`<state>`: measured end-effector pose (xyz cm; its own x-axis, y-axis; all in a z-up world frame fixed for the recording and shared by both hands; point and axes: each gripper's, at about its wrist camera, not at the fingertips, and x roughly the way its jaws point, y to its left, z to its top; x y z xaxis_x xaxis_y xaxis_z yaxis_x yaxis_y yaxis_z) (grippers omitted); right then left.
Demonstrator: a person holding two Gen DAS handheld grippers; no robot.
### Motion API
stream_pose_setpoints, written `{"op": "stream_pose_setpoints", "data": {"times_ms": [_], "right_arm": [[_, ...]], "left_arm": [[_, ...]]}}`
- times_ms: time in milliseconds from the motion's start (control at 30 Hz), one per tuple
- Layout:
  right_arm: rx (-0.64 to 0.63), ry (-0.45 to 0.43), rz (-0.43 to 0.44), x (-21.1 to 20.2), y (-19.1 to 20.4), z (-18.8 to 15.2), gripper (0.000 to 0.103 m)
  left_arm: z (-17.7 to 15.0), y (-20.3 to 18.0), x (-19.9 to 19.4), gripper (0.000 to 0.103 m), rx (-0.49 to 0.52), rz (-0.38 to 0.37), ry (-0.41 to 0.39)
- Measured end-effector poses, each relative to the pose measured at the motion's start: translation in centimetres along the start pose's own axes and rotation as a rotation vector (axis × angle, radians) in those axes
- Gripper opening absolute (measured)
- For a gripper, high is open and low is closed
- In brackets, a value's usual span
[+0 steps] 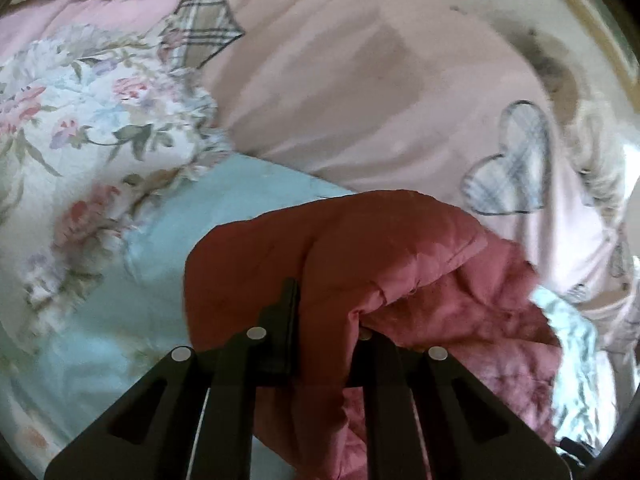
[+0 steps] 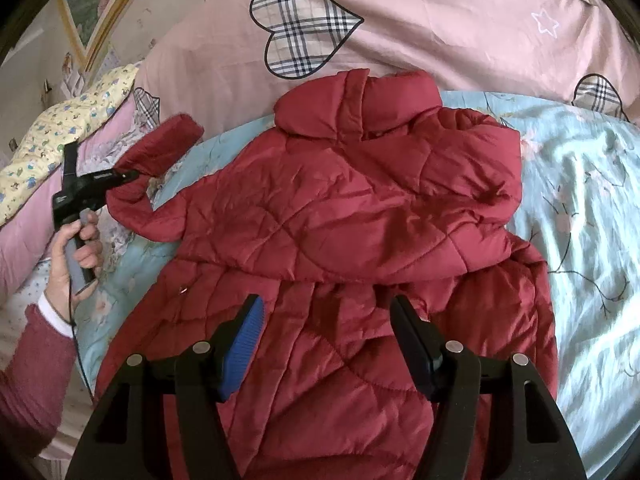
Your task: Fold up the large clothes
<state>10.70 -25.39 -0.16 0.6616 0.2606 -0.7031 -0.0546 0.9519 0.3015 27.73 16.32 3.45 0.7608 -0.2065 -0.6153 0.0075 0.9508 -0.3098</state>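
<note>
Left claw (image 2: 130, 178): clenched on the coat's sleeve (image 2: 160, 148), cloth bunched between its fingers.
Sleeve: lifted off the sheet (image 2: 580, 208), cuff beyond the claw tips.
Left hand (image 2: 74, 252): grips the claw's handle, red cuff at the wrist.
Right claw (image 2: 328, 344): released, nothing between its fingers, poised over the coat's lower half.
Coat (image 2: 360, 208): red, quilted, spread on the sheet under the right claw, collar at the far end.
Quilt (image 2: 460, 20): pink, beyond the collar.

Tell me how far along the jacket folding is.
Done: the red quilted jacket lies spread flat on the light blue sheet. In hand: the left gripper is shut on the sleeve and holds it off the bed. The right gripper is open over the lower body, holding nothing. Left: both sleeves folded in, then the body folded; no fold shows yet.
</note>
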Motion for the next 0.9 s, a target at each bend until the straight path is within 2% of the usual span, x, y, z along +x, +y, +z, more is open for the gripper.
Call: {"op": "stream_pose_setpoints", "data": {"times_ms": [300,400,667,900], "right_arm": [[0.034,-0.004,-0.012,-1.0,-0.8,-0.9,0.067],[0.049,-0.005,-0.018,-1.2,-1.3,-1.1,0.067],[0.125,-0.026,0.013,-1.8,-2.9,-1.1,0.067],[0.226,-0.055,0.068,-1.3,-4.7,0.0,0.069]], "left_arm": [[-3.1,-7.1,-1.8,0.008,0.030,-0.172,0.016],[-4.3,-9.4,-1.6,0.008,0.045,-0.223,0.045],[-7.6,-14.7,-0.3,0.008,0.121,-0.297,0.114],[-10.7,-17.6,2.0,0.008,0.161,-0.310,0.187]]}}
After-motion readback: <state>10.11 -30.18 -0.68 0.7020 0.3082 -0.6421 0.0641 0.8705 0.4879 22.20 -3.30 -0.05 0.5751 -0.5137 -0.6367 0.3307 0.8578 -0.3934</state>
